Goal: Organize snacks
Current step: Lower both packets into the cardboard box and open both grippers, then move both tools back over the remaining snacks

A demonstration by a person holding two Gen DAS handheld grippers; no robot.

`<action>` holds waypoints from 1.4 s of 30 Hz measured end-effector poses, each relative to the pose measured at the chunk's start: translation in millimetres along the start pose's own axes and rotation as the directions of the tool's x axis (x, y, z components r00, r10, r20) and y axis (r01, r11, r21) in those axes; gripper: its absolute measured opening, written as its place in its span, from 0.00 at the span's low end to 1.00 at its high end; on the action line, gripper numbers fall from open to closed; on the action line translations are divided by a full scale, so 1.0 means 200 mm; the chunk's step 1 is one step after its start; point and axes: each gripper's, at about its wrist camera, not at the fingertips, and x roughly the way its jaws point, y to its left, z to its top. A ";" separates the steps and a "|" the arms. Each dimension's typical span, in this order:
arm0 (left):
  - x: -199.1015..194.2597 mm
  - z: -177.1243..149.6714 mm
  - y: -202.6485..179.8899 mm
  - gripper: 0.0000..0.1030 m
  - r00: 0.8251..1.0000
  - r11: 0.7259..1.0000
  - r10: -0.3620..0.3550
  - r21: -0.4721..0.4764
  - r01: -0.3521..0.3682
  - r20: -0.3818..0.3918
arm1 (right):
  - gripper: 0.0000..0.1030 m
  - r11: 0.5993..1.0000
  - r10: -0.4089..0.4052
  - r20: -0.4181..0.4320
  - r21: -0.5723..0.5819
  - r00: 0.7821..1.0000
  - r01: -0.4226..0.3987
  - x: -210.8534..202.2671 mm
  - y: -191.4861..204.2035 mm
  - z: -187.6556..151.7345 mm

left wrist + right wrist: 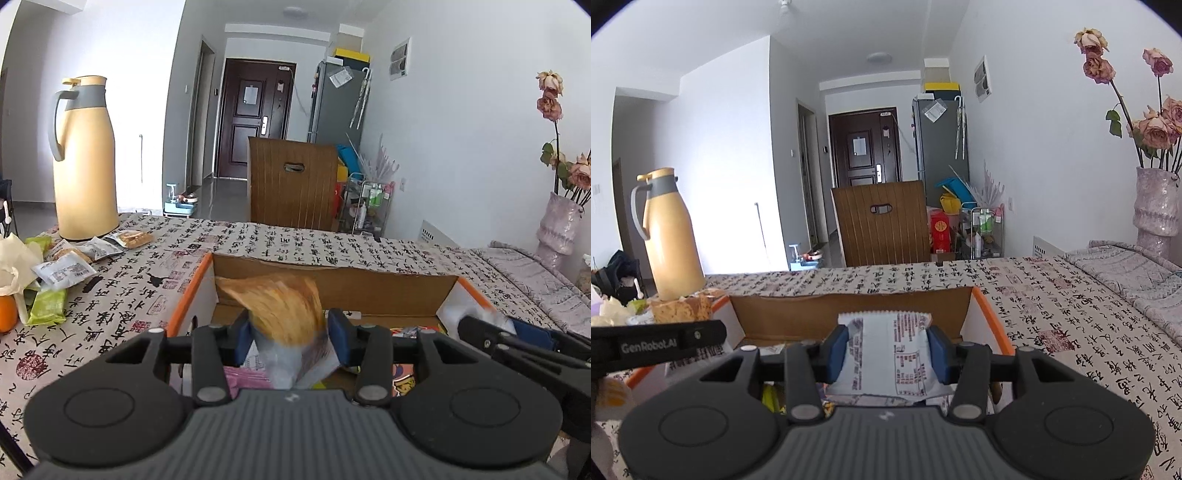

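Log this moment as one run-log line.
left claw: shut on orange packet | right claw: shut on white packet | both over cardboard box

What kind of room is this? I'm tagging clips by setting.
Most likely a lived-in flat's dining area: a table under a calligraphy-print tablecloth, a tall yellow thermos jug, a grey fridge and a dark brown entrance door down the hall.

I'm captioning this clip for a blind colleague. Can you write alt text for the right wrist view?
The right gripper holds a white printed snack packet over an open cardboard box on a calligraphy-print tablecloth. A yellow thermos stands at left and a vase of dried roses at right.
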 end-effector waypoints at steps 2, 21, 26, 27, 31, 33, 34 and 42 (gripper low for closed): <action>-0.02 0.00 0.01 0.81 1.000 1.000 0.012 -0.015 -0.012 0.022 | 0.70 1.000 0.001 -0.003 0.007 1.000 -0.001 -0.01 -0.01 0.00; -0.12 0.09 0.02 1.00 0.992 0.991 0.114 -0.082 -0.109 0.051 | 1.00 1.000 -0.006 -0.007 0.030 1.000 0.006 -0.09 -0.05 0.08; -0.24 0.14 0.04 1.00 0.992 0.990 0.113 -0.096 -0.107 0.063 | 1.00 1.000 -0.003 -0.015 -0.017 1.000 0.003 -0.20 0.00 0.11; -0.27 0.15 0.04 1.00 0.991 0.990 0.114 -0.094 -0.107 0.065 | 1.00 1.000 -0.005 -0.020 -0.026 1.000 0.004 -0.23 0.01 0.11; -0.37 0.14 0.06 1.00 0.993 0.991 0.104 -0.092 -0.098 0.063 | 1.00 0.999 0.004 -0.037 -0.041 0.999 -0.005 -0.32 0.03 0.09; -0.41 0.12 0.08 1.00 0.994 0.992 0.092 -0.093 -0.087 0.057 | 1.00 0.999 0.011 -0.049 -0.047 0.999 -0.014 -0.36 0.04 0.07; -0.44 0.11 0.08 1.00 0.995 0.993 0.089 -0.089 -0.084 0.054 | 1.00 0.999 0.015 -0.058 -0.050 0.998 -0.018 -0.38 0.05 0.05; -0.55 -0.07 0.14 1.00 0.997 0.997 0.075 -0.020 -0.076 -0.022 | 1.00 0.998 0.025 -0.160 -0.051 0.987 -0.034 -0.47 0.08 -0.15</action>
